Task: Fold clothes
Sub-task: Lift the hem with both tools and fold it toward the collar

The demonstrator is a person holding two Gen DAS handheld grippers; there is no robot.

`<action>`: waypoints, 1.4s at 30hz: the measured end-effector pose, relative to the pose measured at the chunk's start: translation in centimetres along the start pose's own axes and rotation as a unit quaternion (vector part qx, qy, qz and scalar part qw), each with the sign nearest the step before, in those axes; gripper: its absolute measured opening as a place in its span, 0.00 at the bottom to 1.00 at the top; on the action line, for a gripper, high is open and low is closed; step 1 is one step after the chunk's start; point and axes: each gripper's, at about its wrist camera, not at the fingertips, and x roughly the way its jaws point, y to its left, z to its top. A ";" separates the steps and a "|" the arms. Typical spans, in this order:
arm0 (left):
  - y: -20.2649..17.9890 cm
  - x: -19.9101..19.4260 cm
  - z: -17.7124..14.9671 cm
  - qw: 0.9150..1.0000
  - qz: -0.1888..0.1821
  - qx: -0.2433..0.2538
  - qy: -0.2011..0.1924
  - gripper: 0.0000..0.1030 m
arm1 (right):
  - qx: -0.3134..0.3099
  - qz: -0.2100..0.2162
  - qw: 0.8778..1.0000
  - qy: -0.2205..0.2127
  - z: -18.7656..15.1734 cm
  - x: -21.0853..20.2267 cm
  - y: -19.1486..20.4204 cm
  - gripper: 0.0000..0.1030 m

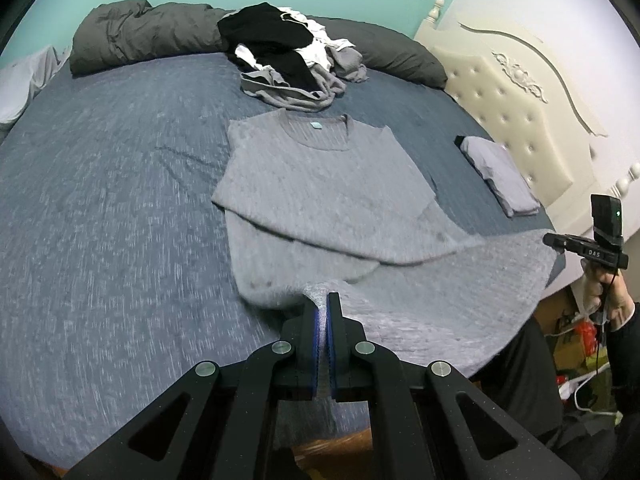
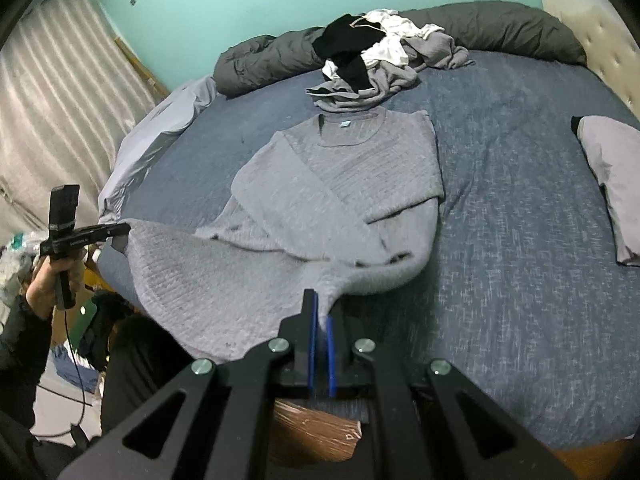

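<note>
My left gripper (image 1: 327,300) and right gripper (image 2: 322,306) each pinch a hem corner of the grey sweater (image 1: 320,184), lifted off the bed (image 1: 120,200). Sleeves are folded in; bottom fold remains. One folded garment (image 1: 500,176) done, the pile (image 1: 292,56) waits.

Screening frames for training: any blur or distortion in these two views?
Left wrist view: streaky motion blur across the blue bedsheet and the grey knit sweater; black left gripper stays sharp. Right wrist view: milder smear on the same sheet, strongest at right. Both: strong fisheye bowing, dark corner vignette.
</note>
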 end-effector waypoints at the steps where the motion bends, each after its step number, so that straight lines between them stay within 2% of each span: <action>1: 0.2 0.3 0.6 1.000 0.002 -0.002 0.000 0.03 | 0.003 -0.001 1.000 0.000 0.7 0.2 -0.3 0.04; 13: 5.0 5.3 9.1 0.999 0.015 -0.040 -0.001 0.03 | 0.030 -0.015 0.999 0.010 10.2 4.2 -5.4 0.04; 29: 11.1 15.9 19.9 0.997 0.028 -0.074 0.011 0.03 | 0.048 -0.047 0.998 0.015 21.1 13.1 -11.9 0.04; 36: 13.2 20.5 23.2 0.996 0.029 -0.086 0.017 0.03 | 0.060 -0.068 0.996 0.016 24.5 17.4 -15.2 0.04; 42: 15.7 24.6 24.5 0.993 0.039 -0.107 0.027 0.03 | 0.063 -0.083 0.994 0.025 27.0 21.5 -17.1 0.04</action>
